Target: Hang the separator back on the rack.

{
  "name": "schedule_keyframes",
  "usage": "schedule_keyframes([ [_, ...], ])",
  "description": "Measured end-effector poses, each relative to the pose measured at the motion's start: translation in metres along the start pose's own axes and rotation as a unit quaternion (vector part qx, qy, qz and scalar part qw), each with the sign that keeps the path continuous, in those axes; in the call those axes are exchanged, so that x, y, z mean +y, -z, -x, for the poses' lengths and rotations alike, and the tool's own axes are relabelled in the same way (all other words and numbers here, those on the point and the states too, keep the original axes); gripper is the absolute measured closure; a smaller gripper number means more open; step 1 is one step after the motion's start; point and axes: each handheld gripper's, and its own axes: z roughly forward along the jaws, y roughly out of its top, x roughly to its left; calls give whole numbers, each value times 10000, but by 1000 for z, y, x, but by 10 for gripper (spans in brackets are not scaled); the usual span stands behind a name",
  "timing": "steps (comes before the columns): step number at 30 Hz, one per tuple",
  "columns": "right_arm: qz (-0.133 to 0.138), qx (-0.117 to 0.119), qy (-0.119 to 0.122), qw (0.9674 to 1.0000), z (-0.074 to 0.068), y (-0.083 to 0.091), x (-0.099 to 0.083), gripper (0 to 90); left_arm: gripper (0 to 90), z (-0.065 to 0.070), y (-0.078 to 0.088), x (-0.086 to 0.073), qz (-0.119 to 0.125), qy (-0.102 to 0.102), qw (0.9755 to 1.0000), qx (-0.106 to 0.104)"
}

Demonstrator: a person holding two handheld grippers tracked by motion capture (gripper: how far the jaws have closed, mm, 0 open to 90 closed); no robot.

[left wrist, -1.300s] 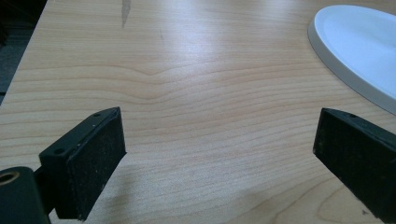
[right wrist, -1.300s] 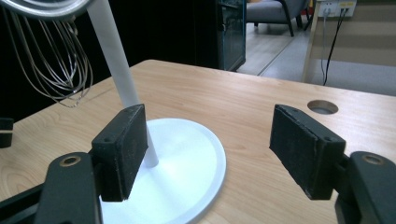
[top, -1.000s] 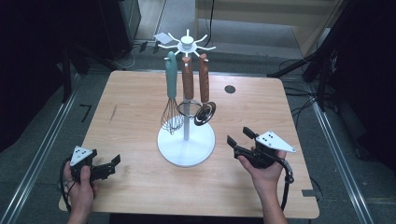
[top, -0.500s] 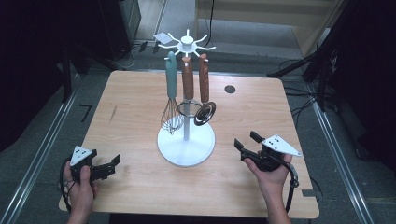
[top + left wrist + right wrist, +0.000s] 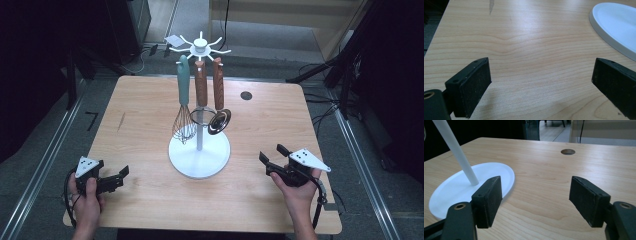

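Note:
A white utensil stand (image 5: 199, 155) with a round base and a thin pole stands mid-table. From its top hooks hang a teal-handled whisk (image 5: 183, 107) and two wooden-handled utensils (image 5: 210, 95). My left gripper (image 5: 119, 178) rests open near the front left corner, with bare wood between its jaws (image 5: 540, 72). The stand's base (image 5: 616, 27) lies off to its right. My right gripper (image 5: 271, 154) is held open at the front right and points toward the stand. Between its jaws (image 5: 535, 187) is only tabletop, with the base (image 5: 454, 187) and pole (image 5: 454, 150) to the left.
The wooden table (image 5: 150, 115) has a round cable hole (image 5: 246, 95) at its back right. Dark floor, metal rails and cables surround the table. A forearm comes in behind each gripper from the near edge.
My right gripper has drawn back from the stand, to the right and slightly toward the near edge. The left gripper has stayed put.

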Motion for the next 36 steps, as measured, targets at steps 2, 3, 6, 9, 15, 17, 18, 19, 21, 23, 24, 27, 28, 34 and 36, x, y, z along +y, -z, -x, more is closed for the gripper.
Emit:
schedule_keyframes([
  [2, -31, -42, -7, 10000, 3, 1, -3, 265, 28, 0, 0, 0, 3, 5, 10000, -1],
  [3, -29, -65, -22, 10000, 4, 1, -4, 260, 28, 0, 0, 0, 0, 2, 10000, 1],
  [6, -40, -134, -67, 9999, 10, 3, -7, 255, 28, 0, 0, 0, 1, 5, 10000, 2],
  [9, -69, -193, -96, 9997, 15, 6, -10, 251, 28, 0, 0, 0, 0, 5, 10000, 3],
  [15, -135, -337, -158, 9992, 27, 13, -18, 249, 28, 0, 0, 0, 0, 5, 10000, 3],
  [17, -151, -416, -206, 9988, 32, 15, -21, 241, 28, 0, 0, 0, -4, 3, 10000, 7],
  [18, -171, -431, -236, 9986, 33, 16, -22, 240, 28, 0, 0, 0, -7, -5, 10000, 16],
  [19, -171, -474, -236, 9984, 36, 17, -24, 239, 28, 0, 0, 0, -9, -5, 10000, 18],
  [21, -195, -546, -266, 9980, 40, 19, -26, 238, 28, 0, 0, 0, -7, -3, 10000, 18],
  [23, -225, -589, -274, 9976, 44, 21, -28, 237, 28, 0, 0, 0, -5, 2, 10000, 19],
  [24, -221, -619, -261, 9975, 45, 22, -29, 237, 28, 0, 0, 0, -5, 2, 10000, 18],
  [27, -258, -696, -295, 9968, 52, 26, -32, 237, 28, 0, 0, 0, -8, 3, 10000, 16],
  [28, -260, -719, -313, 9966, 53, 28, -33, 237, 28, 0, 0, 0, -8, 4, 10000, 15],
  [34, -267, -877, -368, 9951, 62, 38, -39, 227, 28, 0, 0, 0, -2, 5, 10000, 21],
  [36, -282, -926, -388, 9946, 65, 42, -41, 224, 28, 0, 0, 0, -3, 10, 10000, 29],
])
